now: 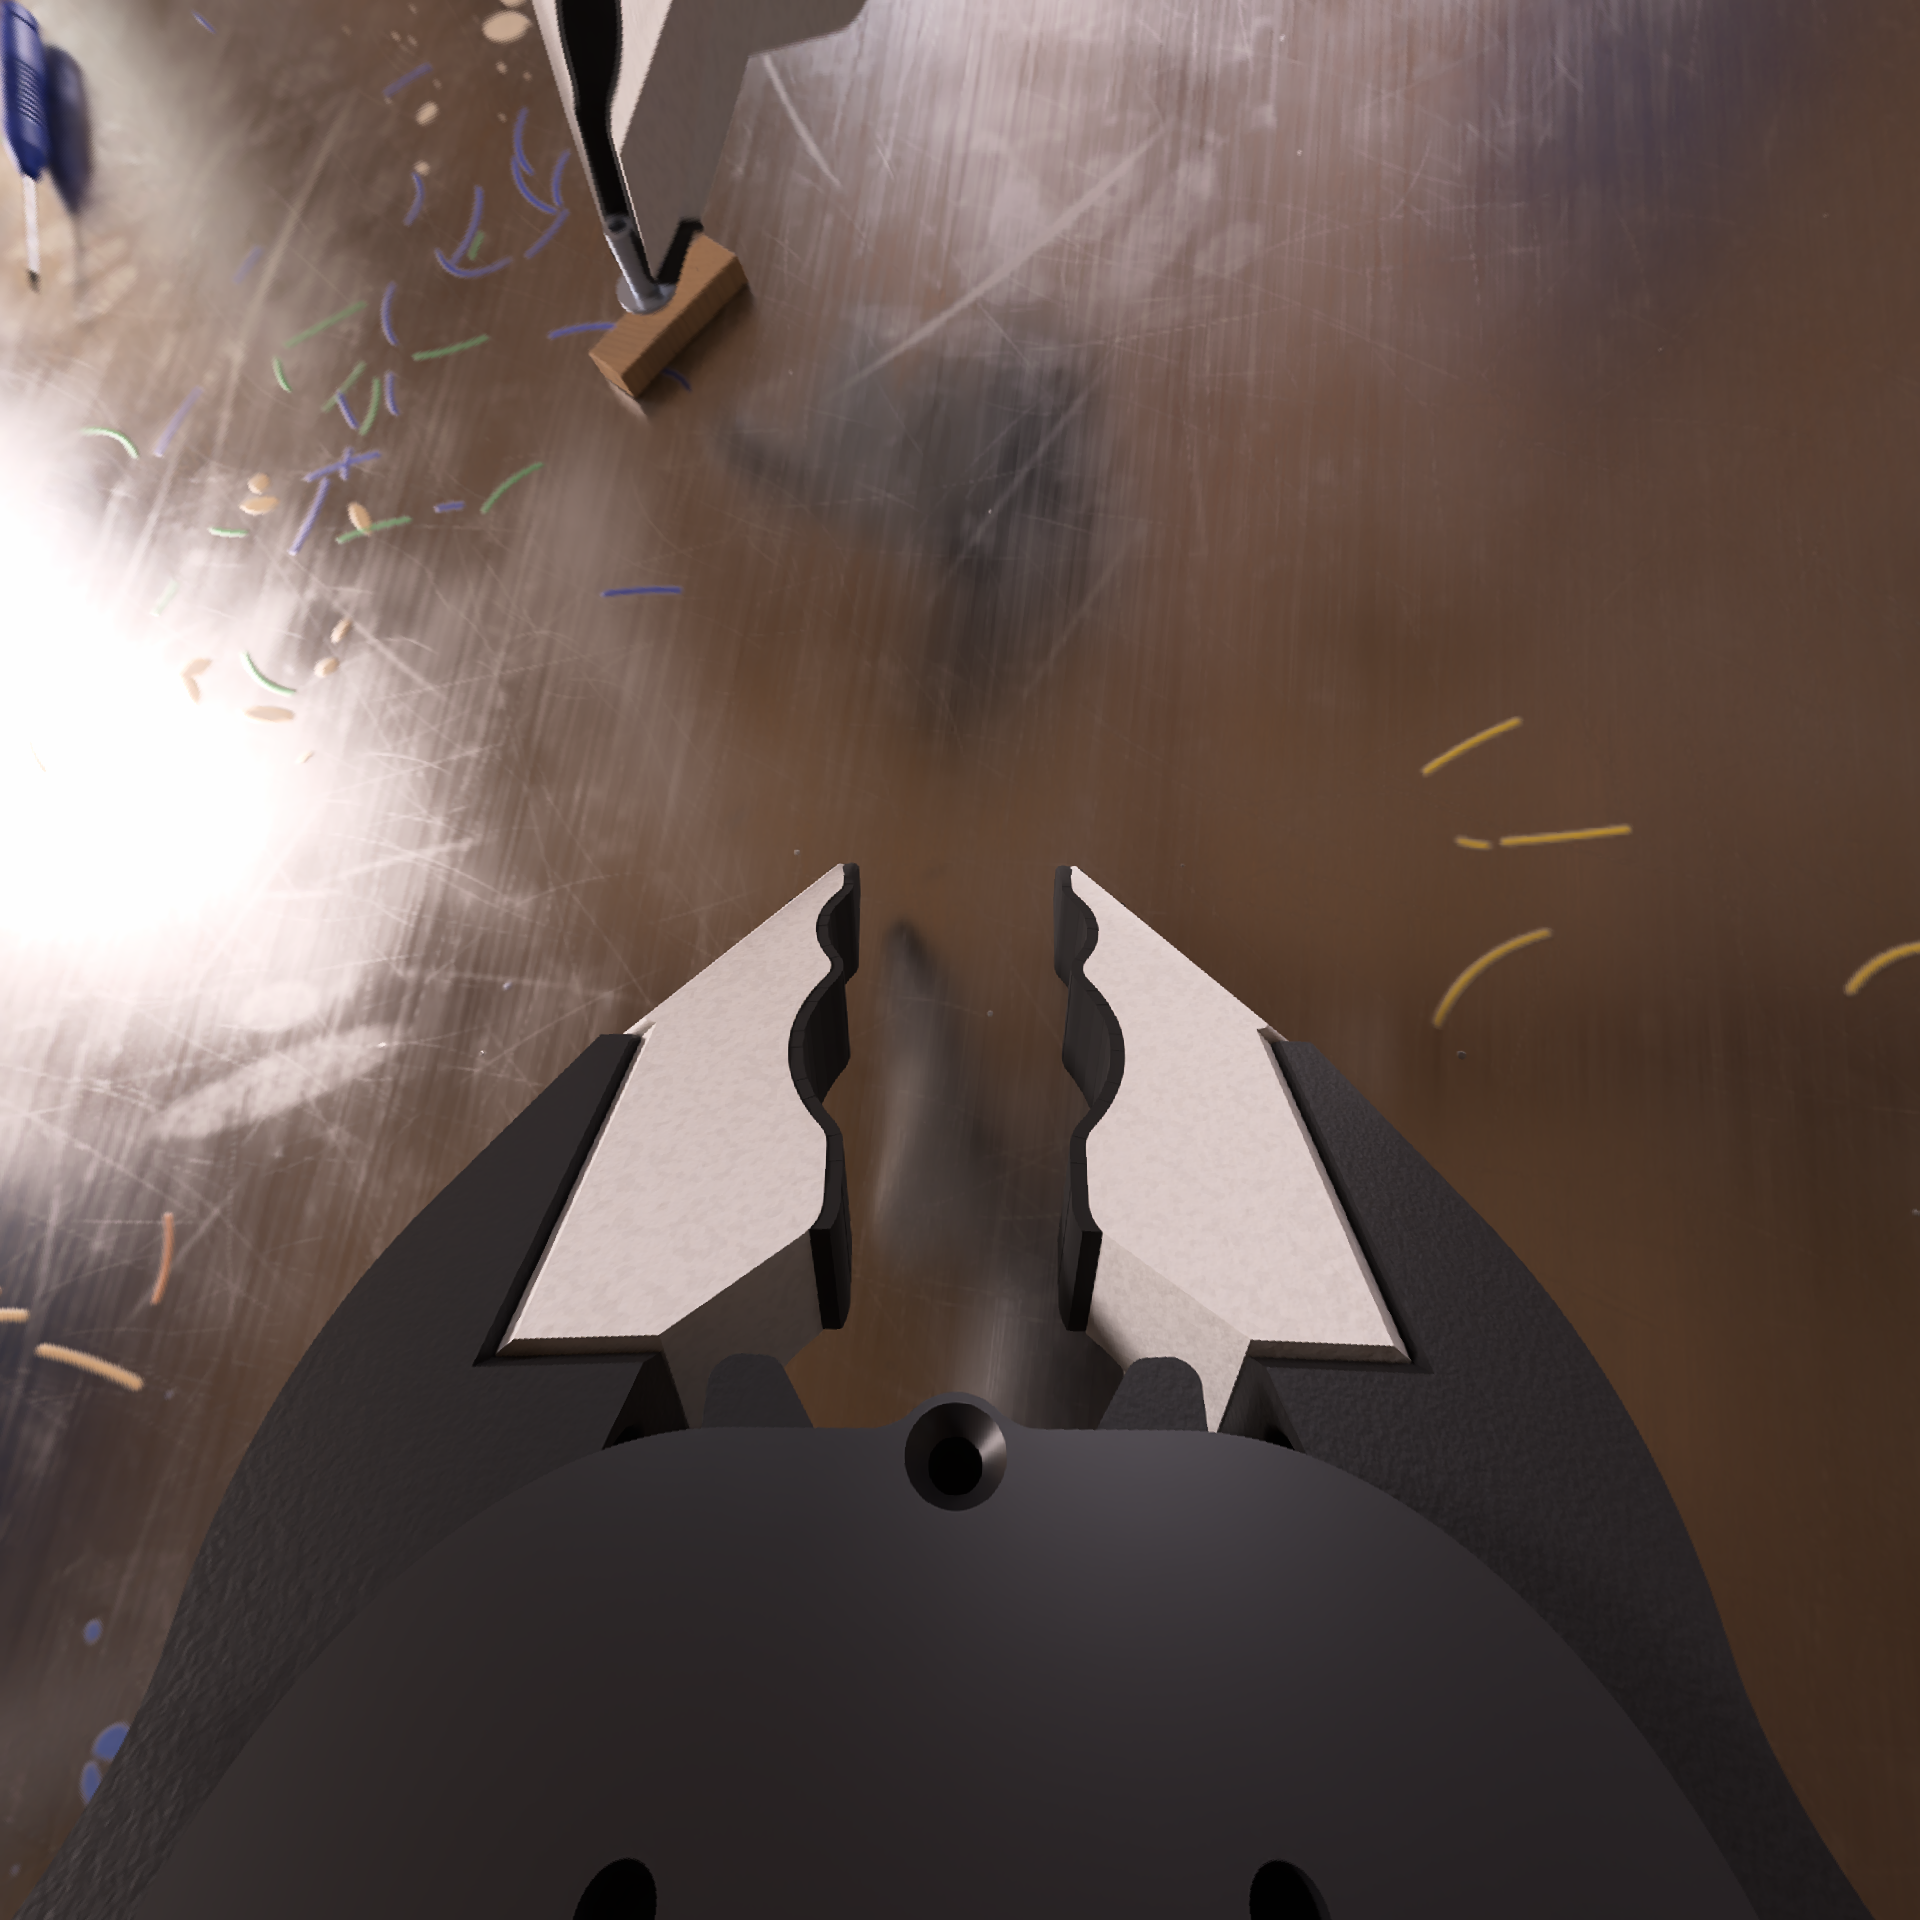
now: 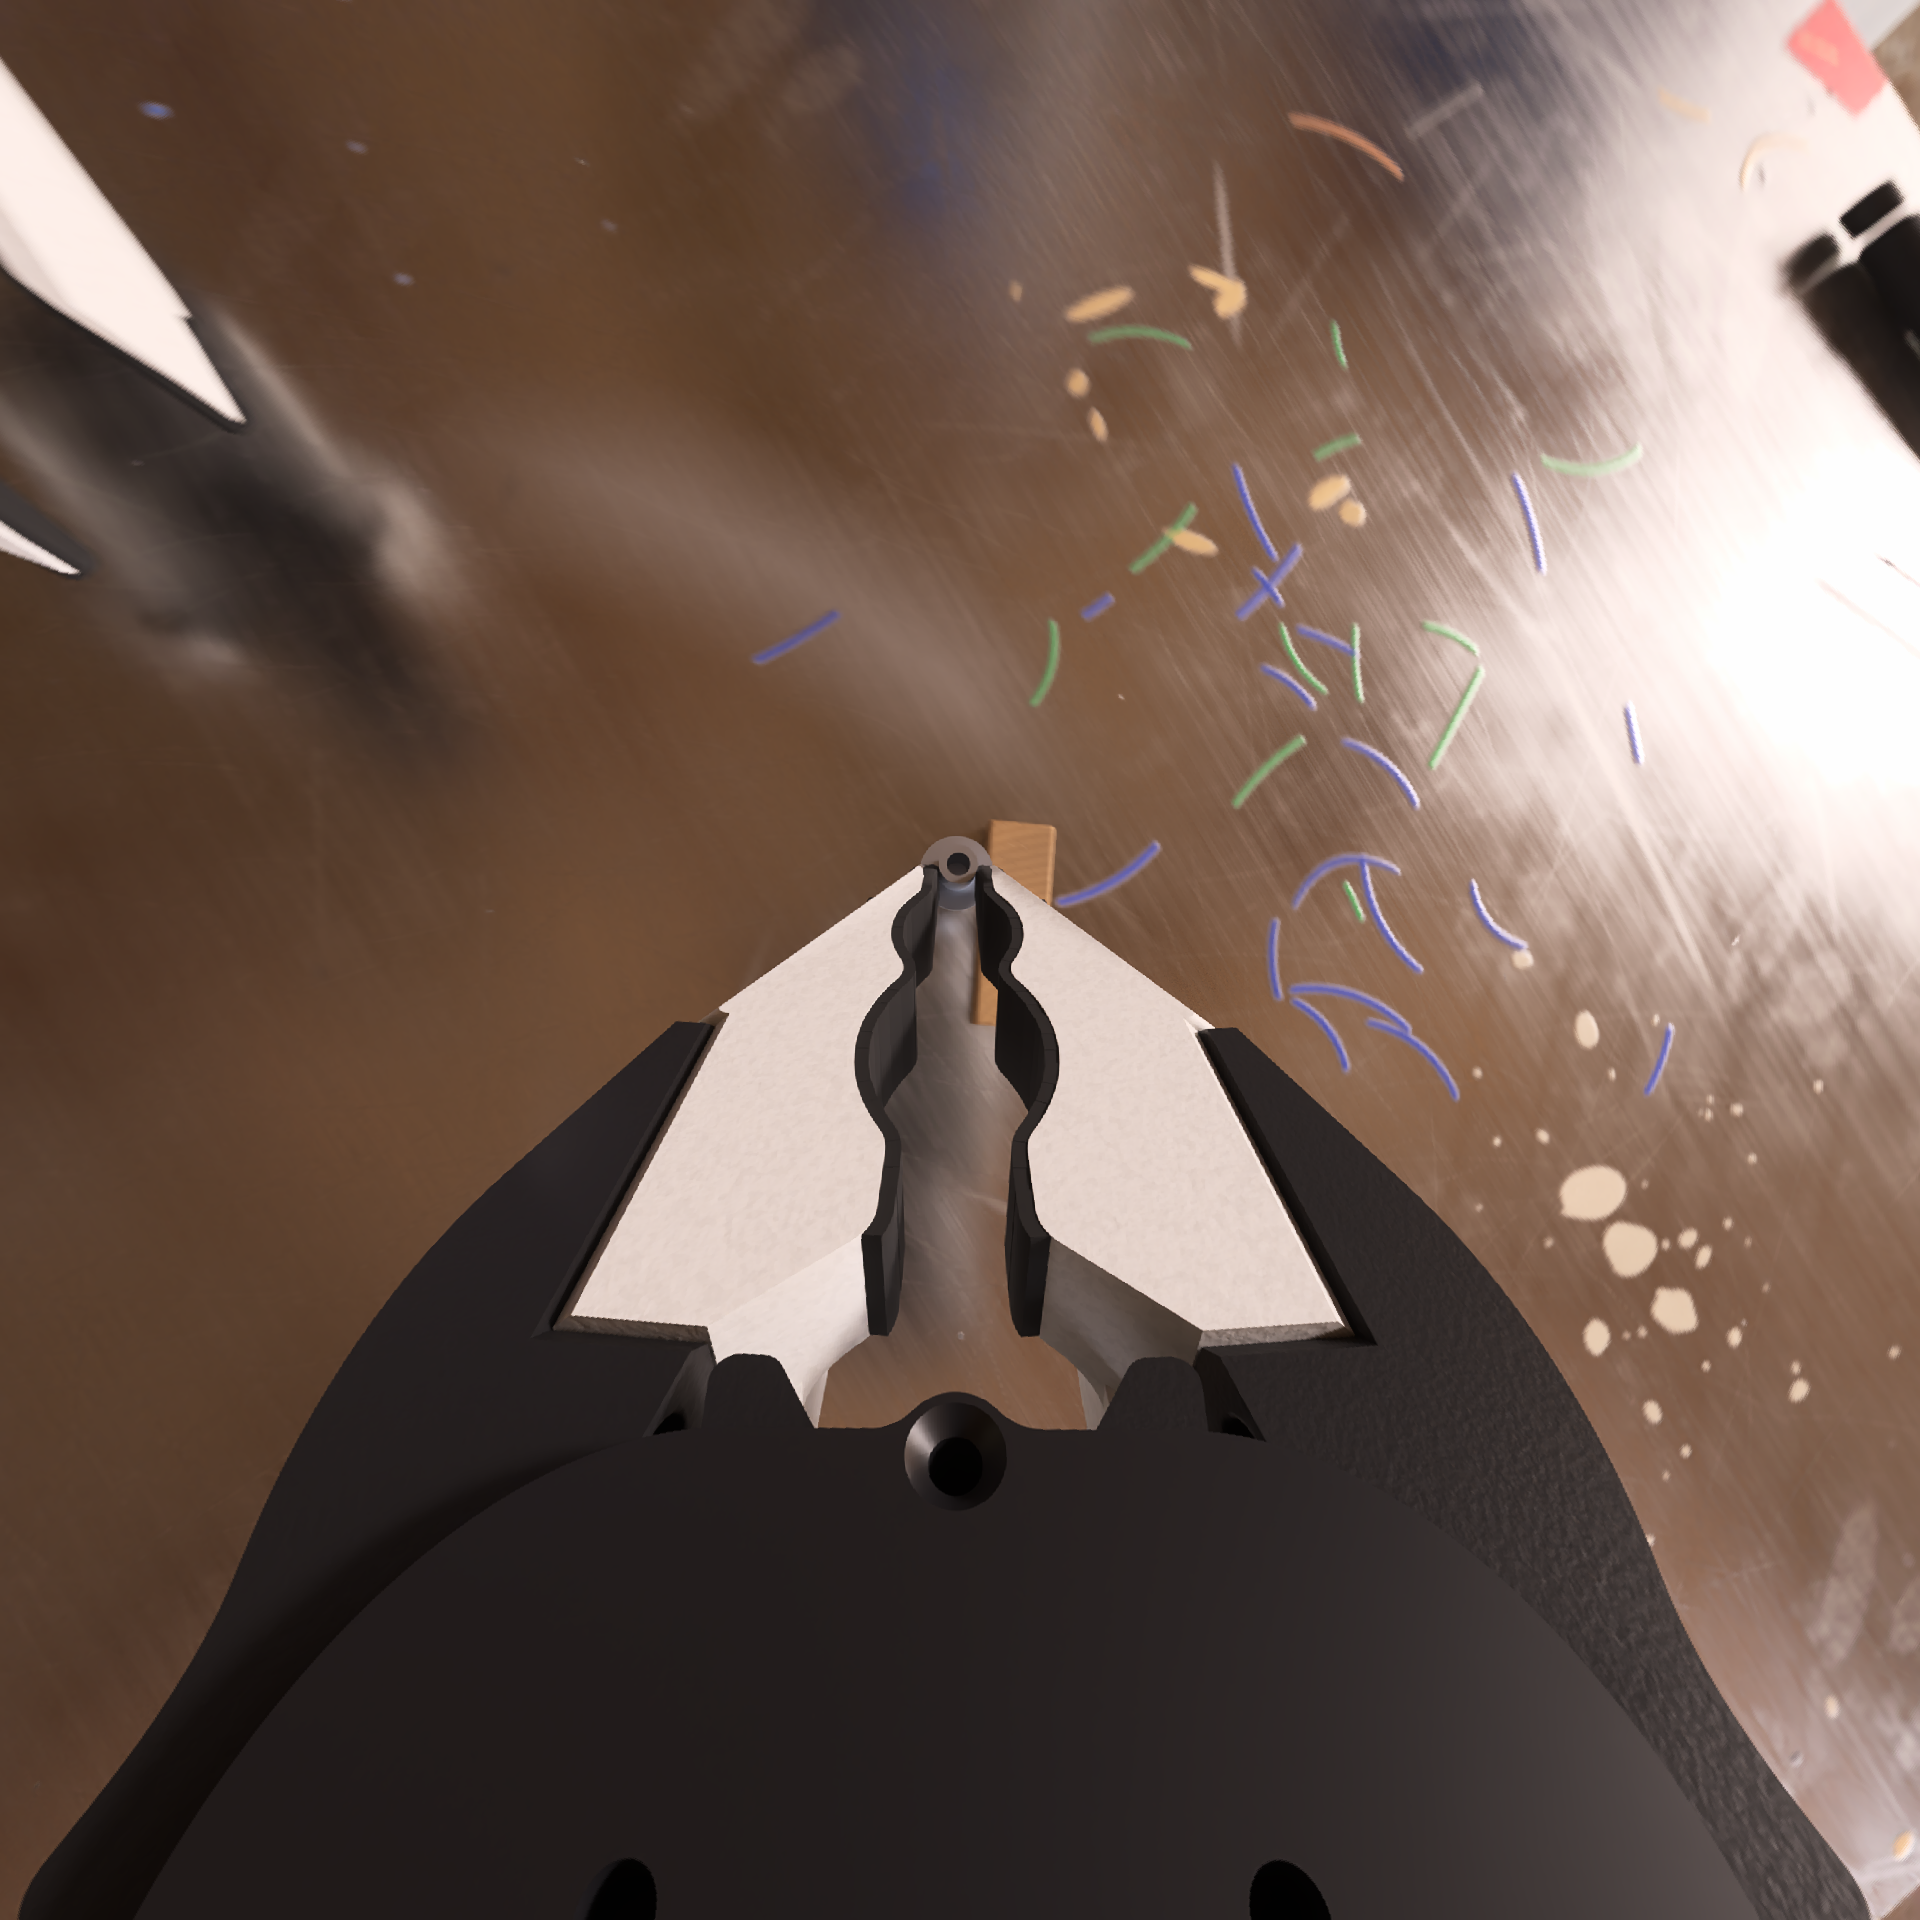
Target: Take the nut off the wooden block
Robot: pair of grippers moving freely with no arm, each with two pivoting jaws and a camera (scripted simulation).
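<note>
Standing upright on the wooden block (image 2: 1020, 854), nut (image 2: 958, 864) clamped at right gripper (image 2: 957, 881) tips, left gripper (image 1: 956, 883) held apart, empty, well back.

Block (image 2: 1023, 862) mostly hidden behind right gripper (image 2: 958, 883) fingers; only top corner plus sliver in finger gap visible. Nut (image 2: 958, 864) at fingertips, too small to tell whether pinched. Blue tool (image 1: 31, 114) cut by left edge, blurred. Black object (image 2: 1860, 260) cut by right edge, kind unclear. Red item (image 2: 1837, 52) cut at top corner. Glare washes out counter (image 1: 1351, 520) patch, debris there lost.
</note>
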